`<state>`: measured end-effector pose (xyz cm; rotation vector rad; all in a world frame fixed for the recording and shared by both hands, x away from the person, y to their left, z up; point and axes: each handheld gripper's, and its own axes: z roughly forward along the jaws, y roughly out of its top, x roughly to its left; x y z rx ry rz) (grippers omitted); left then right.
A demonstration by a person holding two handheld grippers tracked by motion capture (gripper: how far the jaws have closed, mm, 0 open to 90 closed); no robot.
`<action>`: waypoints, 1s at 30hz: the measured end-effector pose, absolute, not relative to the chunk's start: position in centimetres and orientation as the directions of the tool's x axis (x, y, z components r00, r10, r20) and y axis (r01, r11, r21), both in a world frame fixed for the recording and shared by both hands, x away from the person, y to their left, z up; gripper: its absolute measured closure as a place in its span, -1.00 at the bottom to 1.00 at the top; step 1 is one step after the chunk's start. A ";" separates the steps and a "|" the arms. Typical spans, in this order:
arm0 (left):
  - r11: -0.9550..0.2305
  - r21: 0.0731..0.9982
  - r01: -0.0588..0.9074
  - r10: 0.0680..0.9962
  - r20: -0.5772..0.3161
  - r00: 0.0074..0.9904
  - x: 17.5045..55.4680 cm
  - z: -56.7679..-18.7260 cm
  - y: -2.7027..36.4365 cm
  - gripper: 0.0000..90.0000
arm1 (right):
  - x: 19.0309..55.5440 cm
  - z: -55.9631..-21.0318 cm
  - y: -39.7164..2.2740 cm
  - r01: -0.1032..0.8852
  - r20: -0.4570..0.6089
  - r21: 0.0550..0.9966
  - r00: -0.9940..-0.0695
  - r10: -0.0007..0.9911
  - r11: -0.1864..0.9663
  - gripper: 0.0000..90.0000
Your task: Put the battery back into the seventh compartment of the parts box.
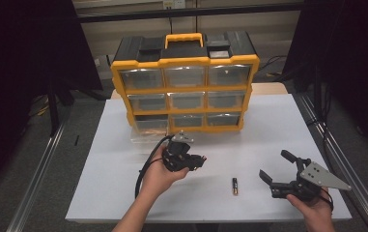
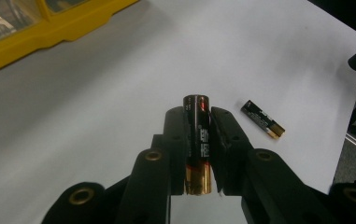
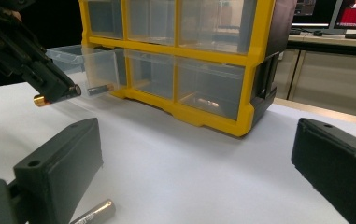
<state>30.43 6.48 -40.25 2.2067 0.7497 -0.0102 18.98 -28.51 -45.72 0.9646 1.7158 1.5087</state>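
Batteries: one black-and-copper AA battery [image 2: 198, 144] is clamped in the left tongs [image 2: 198, 140] above mid-table; a second battery [image 1: 235, 185] lies near the table's [image 1: 268, 125] front edge beside the wide-open, empty right tongs [image 1: 279, 170].

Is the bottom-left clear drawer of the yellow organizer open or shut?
Open: the clear plastic drawer juts out from the yellow organizer, a battery inside.
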 end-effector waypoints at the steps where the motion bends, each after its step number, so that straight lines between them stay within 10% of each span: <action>1: -0.515 0.683 0.518 0.511 -0.240 0.825 30.6 -40.1 6.6 0.72 | 19.0 -45.7 -28.5 0.107 -0.002 0.992 -0.518 0.855 0.067 -0.96; 30: -0.428 0.702 0.569 0.583 -0.267 0.768 33.5 -36.5 10.1 0.72 | 19.0 -45.8 -28.6 0.112 0.004 0.992 -0.517 0.856 0.063 -0.96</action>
